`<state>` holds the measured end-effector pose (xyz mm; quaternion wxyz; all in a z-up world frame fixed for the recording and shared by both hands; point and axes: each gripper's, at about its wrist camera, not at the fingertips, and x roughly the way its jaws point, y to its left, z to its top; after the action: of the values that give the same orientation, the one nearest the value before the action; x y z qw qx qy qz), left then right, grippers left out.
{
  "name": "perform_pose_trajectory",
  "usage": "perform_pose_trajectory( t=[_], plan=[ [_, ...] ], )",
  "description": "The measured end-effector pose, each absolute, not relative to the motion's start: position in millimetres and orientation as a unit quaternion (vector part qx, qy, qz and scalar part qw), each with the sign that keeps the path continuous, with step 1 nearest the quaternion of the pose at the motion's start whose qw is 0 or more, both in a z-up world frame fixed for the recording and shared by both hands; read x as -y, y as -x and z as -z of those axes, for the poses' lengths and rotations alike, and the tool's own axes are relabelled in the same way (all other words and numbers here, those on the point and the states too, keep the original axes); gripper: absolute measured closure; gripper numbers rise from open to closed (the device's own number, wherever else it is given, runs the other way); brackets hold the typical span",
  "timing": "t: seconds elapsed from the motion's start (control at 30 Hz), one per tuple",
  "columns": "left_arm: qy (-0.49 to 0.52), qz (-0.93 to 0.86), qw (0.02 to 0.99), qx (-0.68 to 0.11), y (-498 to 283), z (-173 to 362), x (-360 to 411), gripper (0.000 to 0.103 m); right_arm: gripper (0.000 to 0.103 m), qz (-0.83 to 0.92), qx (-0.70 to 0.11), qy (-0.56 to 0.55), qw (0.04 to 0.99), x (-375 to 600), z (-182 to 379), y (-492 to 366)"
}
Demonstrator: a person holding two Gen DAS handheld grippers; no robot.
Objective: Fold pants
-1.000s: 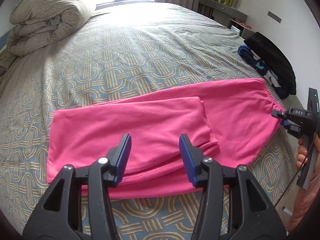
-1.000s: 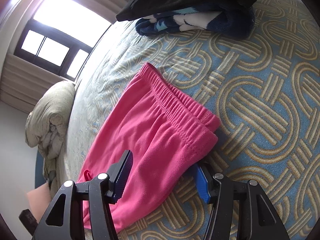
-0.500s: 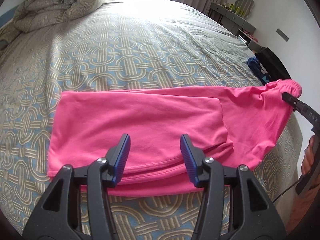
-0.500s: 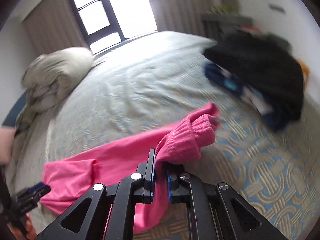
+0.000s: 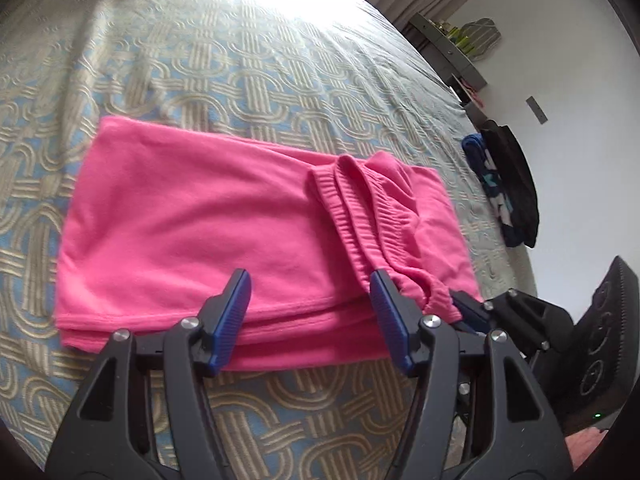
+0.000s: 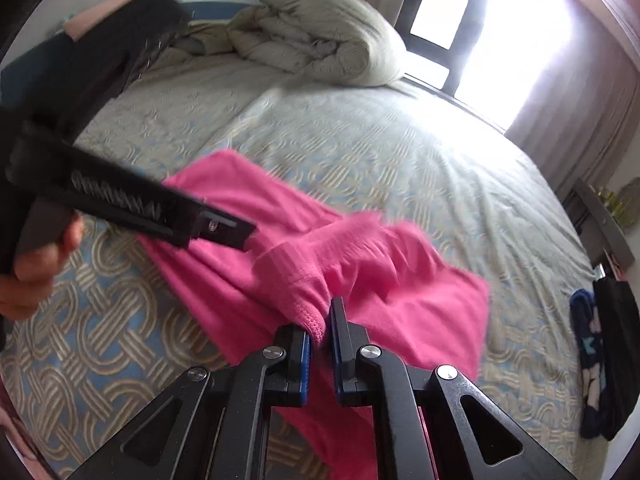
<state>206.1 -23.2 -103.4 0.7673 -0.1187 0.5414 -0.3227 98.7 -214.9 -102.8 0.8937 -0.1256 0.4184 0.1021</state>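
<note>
pink pants (image 5: 224,232) lie on the bed (image 5: 248,80), legs already doubled — right gripper (image 6: 320,330) jaws pinch the waistband (image 6: 304,280), apparently mid-fold and not yet flat; left gripper (image 5: 310,320) jaws are opening, empty.

The pink pants (image 5: 192,232) lie folded across the patterned bedspread (image 5: 248,64), their ribbed waistband (image 5: 352,208) doubled back over the right part of the stack. The left gripper (image 5: 310,316) hangs over the near edge, its blue pads spreading wider, not pressing on the cloth. Just to its right, the right gripper (image 5: 460,308) pinches the waistband's near corner. A heap of dark clothes (image 5: 508,188) sits at the bed's far right edge, near the white wall (image 5: 580,100).
</note>
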Motion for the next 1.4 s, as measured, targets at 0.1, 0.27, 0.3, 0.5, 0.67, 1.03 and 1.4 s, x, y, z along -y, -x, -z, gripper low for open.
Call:
perform_pose_trajectory(
  t=[0.1, 0.27, 0.3, 0.5, 0.67, 1.03, 1.4],
  plan=[
    [0.134, 0.333, 0.753, -0.552, -207, 108, 29, 0.040, 0.096, -0.107, -0.424, 0.114, 0.892, 221, 106, -97],
    [0.184, 0.357, 0.717, -0.570, -215, 111, 35, 0.038, 0.096, -0.107, -0.420, 0.105, 0.895, 227, 109, -95],
    [0.196, 0.361, 0.709, -0.573, -216, 111, 35, 0.037, 0.095, -0.107, -0.418, 0.104, 0.896, 228, 108, -93],
    [0.223, 0.378, 0.690, -0.575, -218, 108, 45, 0.036, 0.096, -0.110, -0.417, 0.095, 0.897, 230, 109, -92],
    [0.243, 0.396, 0.665, -0.585, -224, 109, 56, 0.030, 0.096, -0.113, -0.414, 0.087, 0.899, 234, 110, -92],
    [0.096, 0.360, 0.744, -0.554, -211, 96, 95, 0.086, 0.092, -0.126, -0.428, 0.090, 0.890, 235, 113, -93],
    [0.078, 0.321, 0.783, -0.528, -194, 100, 58, 0.087, 0.075, -0.129, -0.471, -0.053, 0.871, 321, 93, -126]
  ],
)
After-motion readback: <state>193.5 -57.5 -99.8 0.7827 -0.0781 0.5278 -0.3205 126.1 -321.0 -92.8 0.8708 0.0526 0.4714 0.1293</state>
